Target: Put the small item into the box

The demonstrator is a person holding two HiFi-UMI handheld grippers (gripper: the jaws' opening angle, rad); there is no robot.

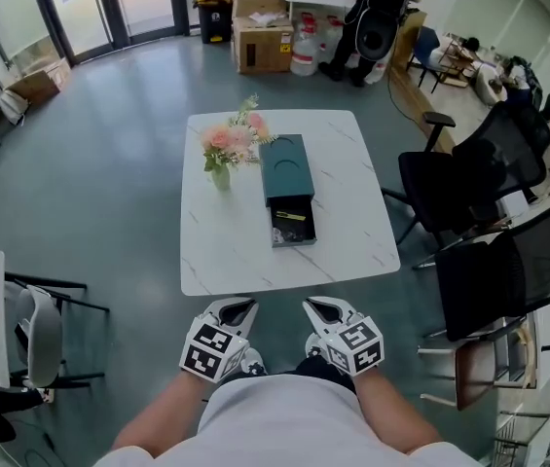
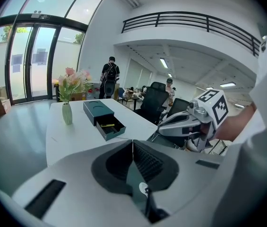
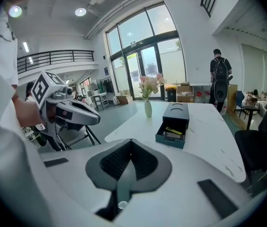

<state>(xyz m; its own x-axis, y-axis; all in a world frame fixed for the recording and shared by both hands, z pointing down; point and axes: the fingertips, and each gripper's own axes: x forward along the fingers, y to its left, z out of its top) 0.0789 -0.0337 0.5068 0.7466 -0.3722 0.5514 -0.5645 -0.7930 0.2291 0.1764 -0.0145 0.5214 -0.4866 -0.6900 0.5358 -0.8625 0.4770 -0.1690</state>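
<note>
A white, marble-veined table [image 1: 343,232] carries 2 things: a dark green box [image 1: 287,168] near its middle, its drawer [image 1: 293,224] pulled open toward the near edge, and, just left of the box's far end, an upright vase [image 1: 220,175] of pink flowers

From your left gripper [image 1: 238,308] and right gripper [image 1: 321,308], both with jaws together and empty at the lower middle of the frame, bare white table [image 1: 226,256] runs up to the open drawer [image 1: 293,226]. The drawer faces you with its top uncovered. The teal box [image 1: 286,166] stands behind it at centre. A vase of flowers [image 1: 222,154] stands just left of the box, its blooms reaching toward the box's far corner. The table's right half is bare, and two black office chairs [image 1: 469,188] crowd its right side.
</note>
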